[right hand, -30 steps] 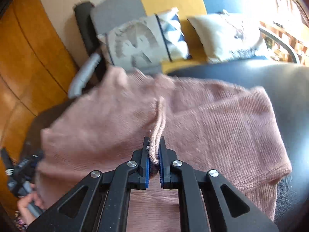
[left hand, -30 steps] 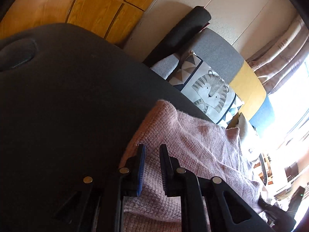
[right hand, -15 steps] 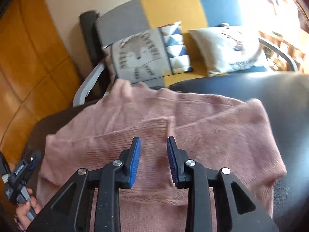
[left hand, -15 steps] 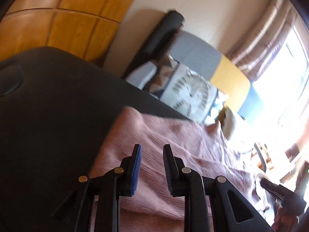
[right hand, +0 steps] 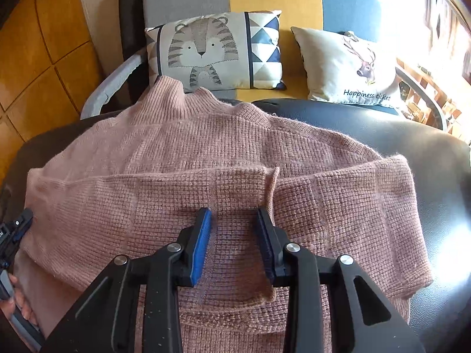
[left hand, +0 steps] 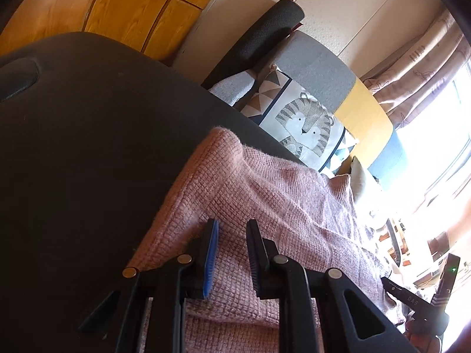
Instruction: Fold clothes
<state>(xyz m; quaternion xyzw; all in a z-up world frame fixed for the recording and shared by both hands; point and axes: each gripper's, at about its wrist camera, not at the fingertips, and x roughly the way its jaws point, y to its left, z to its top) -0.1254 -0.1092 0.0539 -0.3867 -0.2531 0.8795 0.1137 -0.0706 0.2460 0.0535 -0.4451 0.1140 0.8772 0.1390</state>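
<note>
Lying across the black padded surface [right hand: 382, 129], the pink knit sweater [right hand: 176, 158] has both sleeves folded in over its body. Over the sweater's middle the right gripper [right hand: 234, 220] hangs with jaws apart, gripping nothing. At the sweater's left edge the left gripper [left hand: 231, 229] has its jaws closing, a gap between them, nothing pinched

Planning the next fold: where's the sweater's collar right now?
In the right wrist view the collar lies at the far edge of the pink sweater, left of centre, just in front of the tiger cushion.
</note>
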